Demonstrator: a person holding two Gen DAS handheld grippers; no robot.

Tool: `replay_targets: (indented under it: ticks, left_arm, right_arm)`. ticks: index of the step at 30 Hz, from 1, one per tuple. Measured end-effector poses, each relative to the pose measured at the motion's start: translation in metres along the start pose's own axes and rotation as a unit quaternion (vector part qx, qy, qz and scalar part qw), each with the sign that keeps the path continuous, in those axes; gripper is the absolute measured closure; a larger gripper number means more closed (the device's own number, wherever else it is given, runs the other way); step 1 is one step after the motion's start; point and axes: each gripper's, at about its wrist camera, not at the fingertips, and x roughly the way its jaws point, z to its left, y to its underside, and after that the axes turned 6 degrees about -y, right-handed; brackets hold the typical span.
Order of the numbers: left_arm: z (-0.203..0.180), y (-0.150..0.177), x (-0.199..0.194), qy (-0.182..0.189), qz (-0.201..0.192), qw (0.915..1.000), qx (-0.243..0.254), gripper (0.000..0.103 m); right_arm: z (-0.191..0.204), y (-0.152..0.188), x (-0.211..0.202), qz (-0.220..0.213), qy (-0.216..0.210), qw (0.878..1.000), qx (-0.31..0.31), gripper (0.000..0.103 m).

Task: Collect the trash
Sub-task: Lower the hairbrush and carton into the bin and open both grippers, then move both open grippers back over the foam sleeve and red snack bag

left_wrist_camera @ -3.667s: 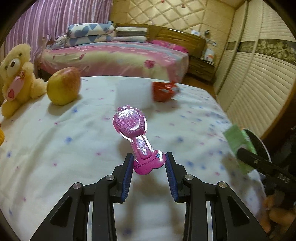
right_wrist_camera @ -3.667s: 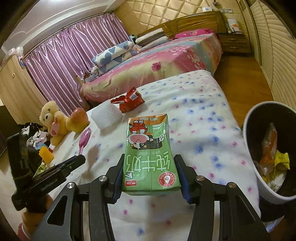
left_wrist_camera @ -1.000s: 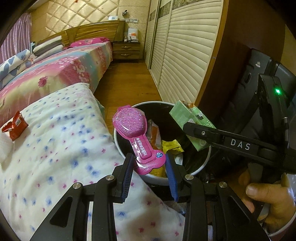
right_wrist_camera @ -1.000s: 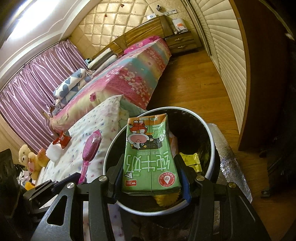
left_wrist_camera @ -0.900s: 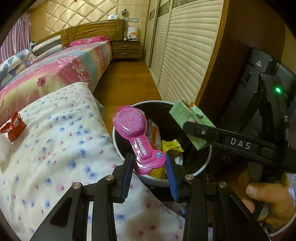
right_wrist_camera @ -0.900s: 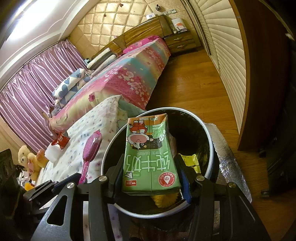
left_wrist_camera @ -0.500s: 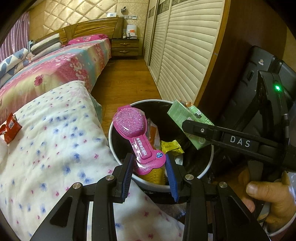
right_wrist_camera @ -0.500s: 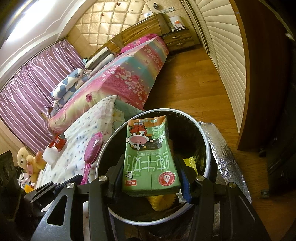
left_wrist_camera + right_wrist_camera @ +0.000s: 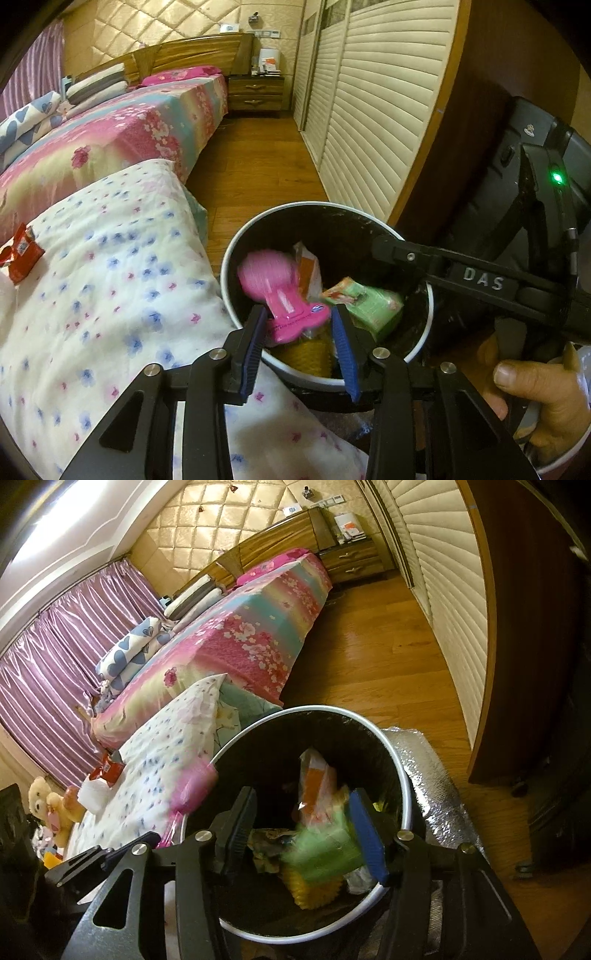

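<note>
Below both grippers, trash bin (image 9: 236, 236) catches the drop: left gripper (image 9: 299, 334) and right gripper (image 9: 303, 834) just opened, empty; pink package (image 9: 280, 291) and green carton (image 9: 325, 845) falling in. Next: fetch red wrapper (image 9: 20, 251).

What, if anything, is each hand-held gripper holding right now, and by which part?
Nothing: the left hand-held gripper has just opened off the pink package, the right hand-held gripper off the green carton; both drop into the bin.

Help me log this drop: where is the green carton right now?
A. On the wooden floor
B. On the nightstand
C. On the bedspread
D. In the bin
D: the green carton lies inside the bin, clear of the right gripper and its open jaws.
</note>
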Motion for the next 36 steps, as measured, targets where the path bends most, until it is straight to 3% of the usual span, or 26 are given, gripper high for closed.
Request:
replay_targets:
  ticks: [7,15,28,36]
  left_arm:
    - [0.015,0.013,-0.015,-0.008,-0.006,0.9994,-0.032,0.051]
    - [0.051,0.039,-0.036,-0.032,-0.002,0.996,-0.083,0.047]
    - [0.127,0.08,-0.079,-0.084,-0.004,0.981,-0.175,0.044]
    - [0.172,0.101,-0.107,-0.122,-0.013,0.9689,-0.215,0.04]
  right_arm:
    - [0.0,0.0,-0.009,-0.018,-0.005,1.0,0.01,0.035]
    - [0.022,0.006,-0.011,-0.019,-0.02,1.0,0.001,0.017]
    - [0.093,0.027,0.015,0.016,-0.065,0.996,-0.053,0.016]
    - [0.135,0.042,0.04,0.044,-0.091,0.991,-0.085,0.009]
